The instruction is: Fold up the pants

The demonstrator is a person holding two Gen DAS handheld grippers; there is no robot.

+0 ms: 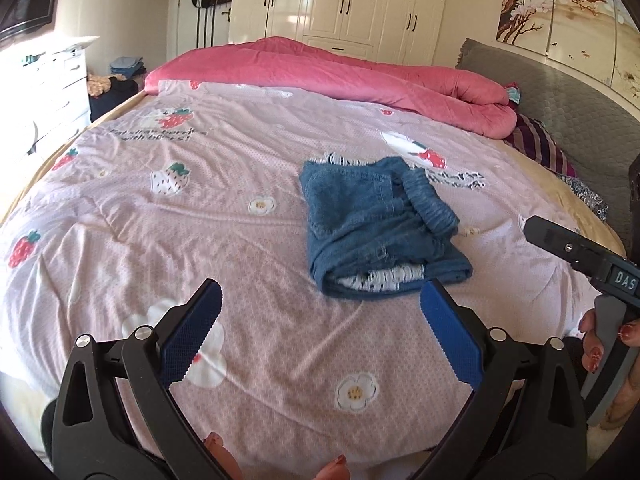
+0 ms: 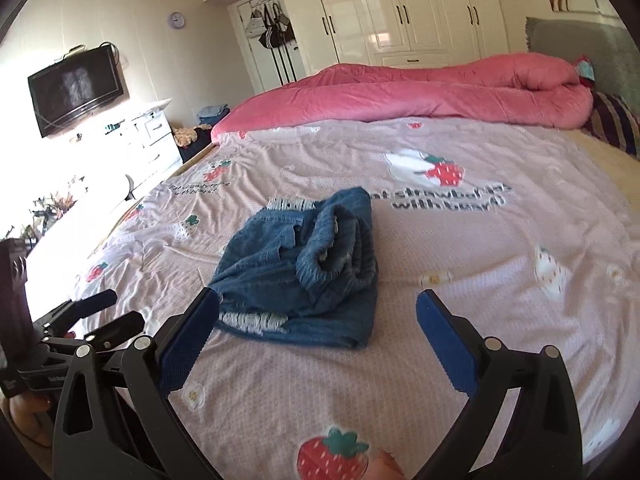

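Note:
A pair of blue denim pants [image 1: 376,224] lies folded into a compact bundle on the pink strawberry-print bedsheet [image 1: 200,220], its ribbed waistband on top and frayed white hems showing at the near and far edges. My left gripper [image 1: 320,300] hovers open just short of the bundle's near edge, nothing between its blue pads. In the right wrist view the same pants [image 2: 304,268] sit ahead, and my right gripper [image 2: 318,308] is open, its left pad close to the bundle's near-left corner. The right gripper's body [image 1: 580,252] shows at the right of the left view.
A rolled pink duvet [image 1: 360,76] lies across the far side of the bed. A grey headboard [image 1: 560,104] and striped pillow [image 1: 540,144] are at right. White drawers [image 2: 152,136], a wall TV [image 2: 76,88] and cream wardrobes [image 2: 400,12] surround the bed.

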